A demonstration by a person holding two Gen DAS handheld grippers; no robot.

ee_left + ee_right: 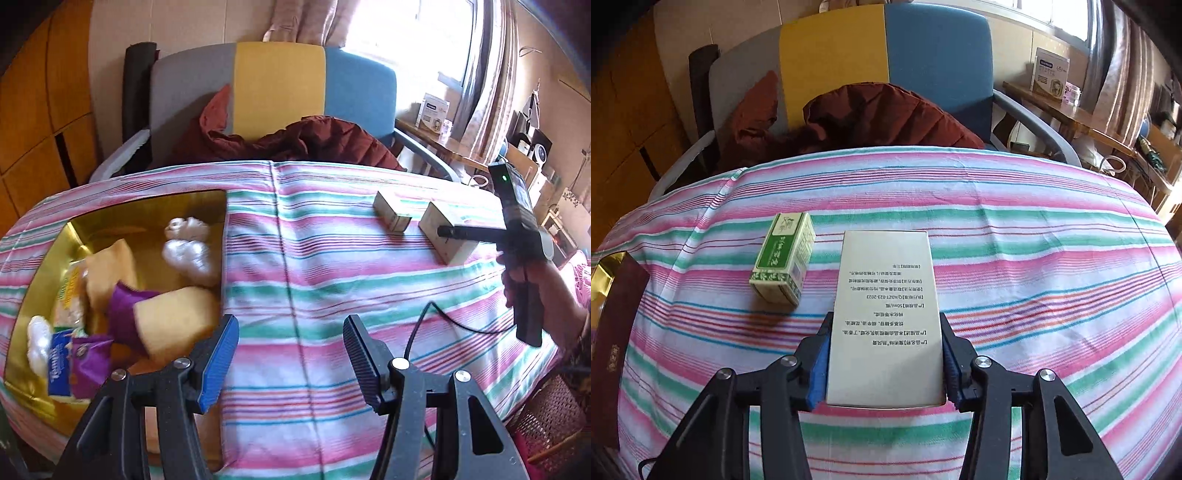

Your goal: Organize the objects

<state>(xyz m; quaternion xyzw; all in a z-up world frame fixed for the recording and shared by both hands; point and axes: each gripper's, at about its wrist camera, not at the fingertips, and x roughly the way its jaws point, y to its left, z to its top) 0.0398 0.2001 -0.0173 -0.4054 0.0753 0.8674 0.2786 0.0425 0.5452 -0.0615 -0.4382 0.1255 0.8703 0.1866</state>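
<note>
A pink, green and white striped cloth (1034, 258) is spread over the table. On it, a tall cream printed carton (886, 317) is clamped between the right gripper's (886, 365) pads. A small green-and-cream box (785, 258) lies just beside the carton. The left gripper (291, 358) is held agape, empty.

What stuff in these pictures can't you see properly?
- Gold box, left wrist view: left gripper hides its near corner; the snacks inside are blurred.
- Cream box, right wrist view: underside hidden.
- Green box, right wrist view: its print is too small.
</note>
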